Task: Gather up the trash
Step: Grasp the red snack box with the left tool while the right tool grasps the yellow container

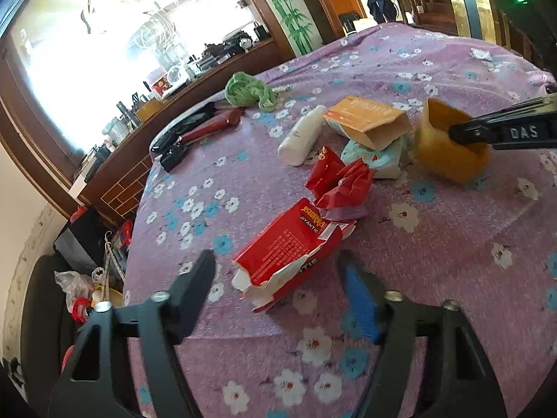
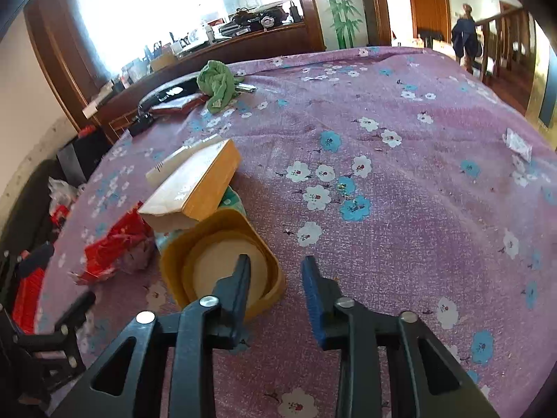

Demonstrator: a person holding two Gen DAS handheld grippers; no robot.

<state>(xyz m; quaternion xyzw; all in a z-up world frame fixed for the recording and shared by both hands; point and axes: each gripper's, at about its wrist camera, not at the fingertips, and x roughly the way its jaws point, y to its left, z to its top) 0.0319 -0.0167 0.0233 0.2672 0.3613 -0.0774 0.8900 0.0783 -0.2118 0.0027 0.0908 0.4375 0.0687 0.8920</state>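
A torn red carton [image 1: 289, 257] lies on the purple flowered cloth between the open fingers of my left gripper [image 1: 278, 268]. Beyond it lie a crumpled red wrapper [image 1: 343, 183], a white bottle [image 1: 303, 134], an orange cardboard box [image 1: 369, 120] and a pale tissue pack [image 1: 377, 158]. A yellow tub [image 2: 222, 261] stands by the box [image 2: 195, 181]. My right gripper [image 2: 276, 271] is open; its left finger [image 2: 240, 278] reaches over the tub's rim and its right finger is outside the wall. The tub also shows in the left wrist view [image 1: 449, 142].
A green cloth [image 1: 249, 90] and dark red and black items [image 1: 195, 129] lie at the table's far left edge. A small white packet [image 2: 518, 144] lies far right. Bags and clutter [image 1: 87, 278] sit on the floor left of the table.
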